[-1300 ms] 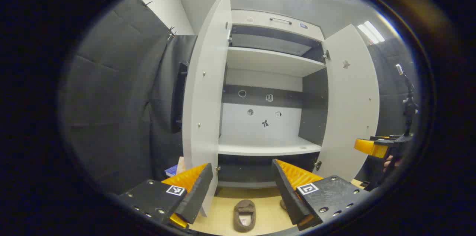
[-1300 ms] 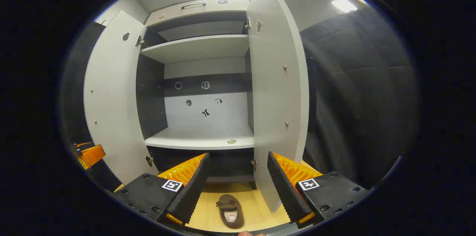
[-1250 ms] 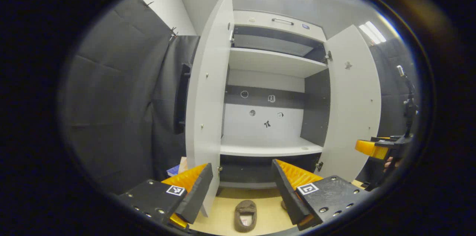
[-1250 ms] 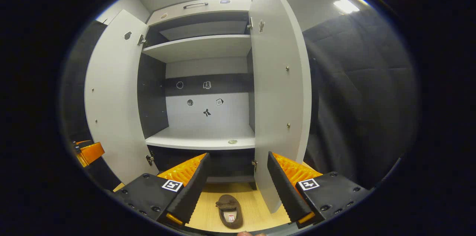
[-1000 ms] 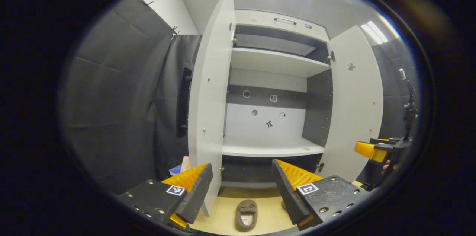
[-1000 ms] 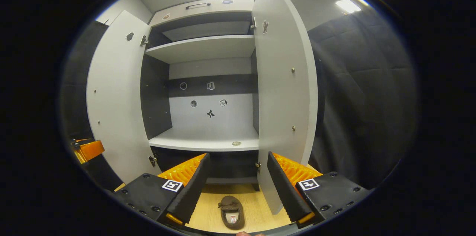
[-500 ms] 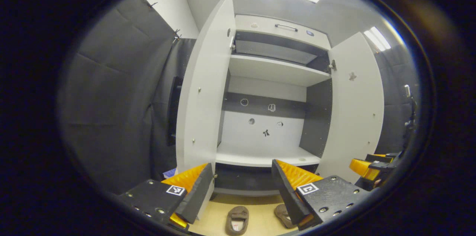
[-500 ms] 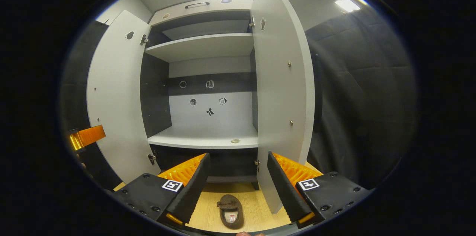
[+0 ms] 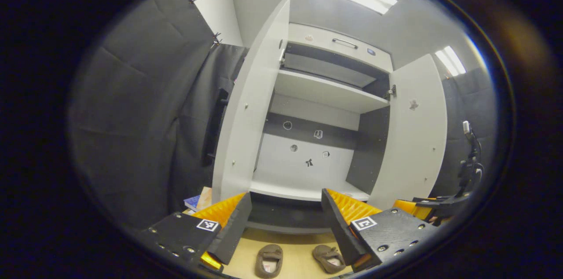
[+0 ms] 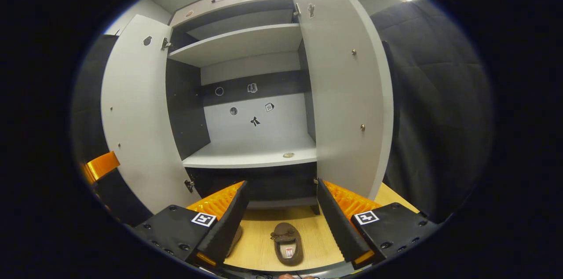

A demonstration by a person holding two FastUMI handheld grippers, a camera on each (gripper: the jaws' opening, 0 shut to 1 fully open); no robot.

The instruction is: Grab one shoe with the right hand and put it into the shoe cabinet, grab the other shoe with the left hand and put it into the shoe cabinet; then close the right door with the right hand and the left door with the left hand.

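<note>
Standing wide open in both views, the shoe cabinet (image 9: 323, 94) had its left door (image 9: 246, 125) and right door (image 9: 413, 138) swung out, and its lower shelf (image 10: 255, 156) carried no shoe, just a small round object (image 10: 288, 155) near the front edge. In the left gripper view, the left gripper (image 9: 286, 222) hung above the floor (image 9: 292, 257) with its jaws spread wide and nothing between them; two brown shoes lay on the wooden boards in front of the cabinet, the left shoe (image 9: 269, 260) just beside the right shoe (image 9: 329, 258), the latter partly hidden behind one finger. The other gripper showed at the far right edge of that view, low beside the right door. In the right gripper view, the right gripper (image 10: 281, 222) was likewise parted wide and empty, hovering over the right shoe (image 10: 286, 237), which lay between its fingers but below them, untouched. A sliver of the left shoe (image 10: 235, 237) peeked out behind the left-hand finger. Black cloth (image 9: 132, 129) lined the booth around the cabinet.
</note>
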